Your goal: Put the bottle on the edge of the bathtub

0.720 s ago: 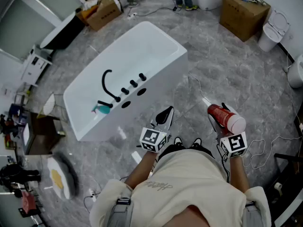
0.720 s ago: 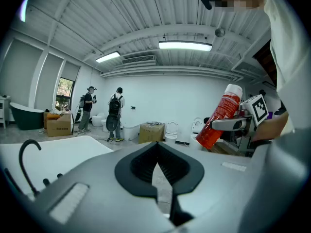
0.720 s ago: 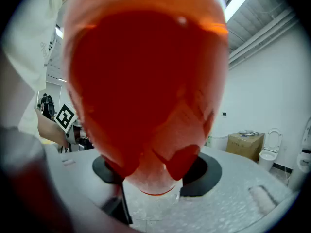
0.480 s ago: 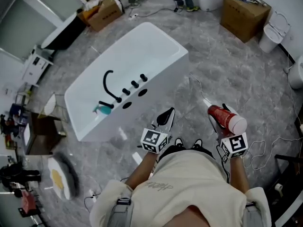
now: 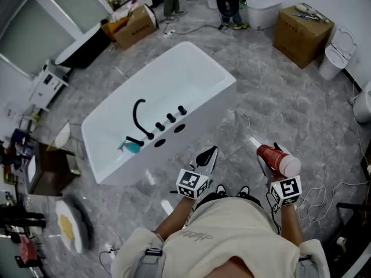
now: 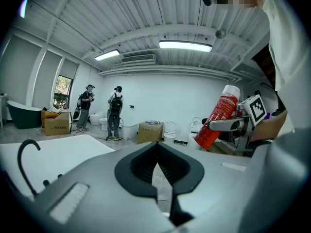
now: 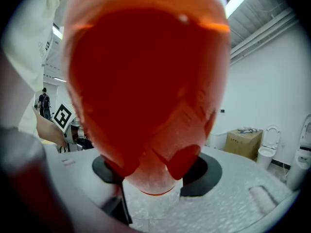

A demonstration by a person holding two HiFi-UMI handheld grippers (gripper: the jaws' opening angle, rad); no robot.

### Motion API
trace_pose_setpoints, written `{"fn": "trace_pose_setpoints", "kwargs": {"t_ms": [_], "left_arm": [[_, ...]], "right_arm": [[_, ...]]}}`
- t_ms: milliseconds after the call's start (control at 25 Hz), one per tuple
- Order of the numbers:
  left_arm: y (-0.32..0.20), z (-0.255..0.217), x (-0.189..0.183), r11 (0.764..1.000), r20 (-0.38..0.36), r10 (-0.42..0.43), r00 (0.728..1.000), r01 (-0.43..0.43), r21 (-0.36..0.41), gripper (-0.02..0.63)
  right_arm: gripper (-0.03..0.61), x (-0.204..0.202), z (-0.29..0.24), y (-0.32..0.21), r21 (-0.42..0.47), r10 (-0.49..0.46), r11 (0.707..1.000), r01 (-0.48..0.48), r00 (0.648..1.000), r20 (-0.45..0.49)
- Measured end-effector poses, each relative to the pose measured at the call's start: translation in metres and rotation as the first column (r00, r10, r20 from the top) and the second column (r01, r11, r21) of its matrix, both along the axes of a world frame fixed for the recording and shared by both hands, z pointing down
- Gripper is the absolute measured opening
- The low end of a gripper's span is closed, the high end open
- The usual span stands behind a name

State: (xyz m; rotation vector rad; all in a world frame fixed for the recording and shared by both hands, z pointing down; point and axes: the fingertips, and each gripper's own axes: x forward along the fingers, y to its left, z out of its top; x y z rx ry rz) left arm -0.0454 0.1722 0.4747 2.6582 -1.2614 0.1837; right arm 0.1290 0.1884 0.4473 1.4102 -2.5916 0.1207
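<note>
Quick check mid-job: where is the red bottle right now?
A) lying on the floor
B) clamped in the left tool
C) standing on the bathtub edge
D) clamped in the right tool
D: the red bottle is clamped between the jaws of the right tool, held well apart from the bathtub.
</note>
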Motion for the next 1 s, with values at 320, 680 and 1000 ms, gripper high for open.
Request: {"fn": "trace_pose_setpoints", "kwargs": {"t_ms": [320,680,1000], "left_arm": [[-0.015,0.007,-0.029,1.0,-0.005,-0.003,1.0,0.003,-0.001,0.011],[-0.038,0.02,-0.033,0.998,0.005,0.003,1.0,-0.002,-0.056,0.011],[-0.1,0.024,-0.02,0.995,0.029,-0.014,0.999,0.017,-0.102,0.011]], "right_arm": [[0.285,-0.021,0.004,-0.013,-0.011,0.016,1.0,-0.016,1.0,0.002],[0.285,-0.031,0.012,-0.036,-0.041,0.004,0.999,-0.004,1.0,-0.013],[0.285,-0.024,0.028,-0.104,-0.062,-0.04,0.997,0.039,0.999,-0.014]]}}
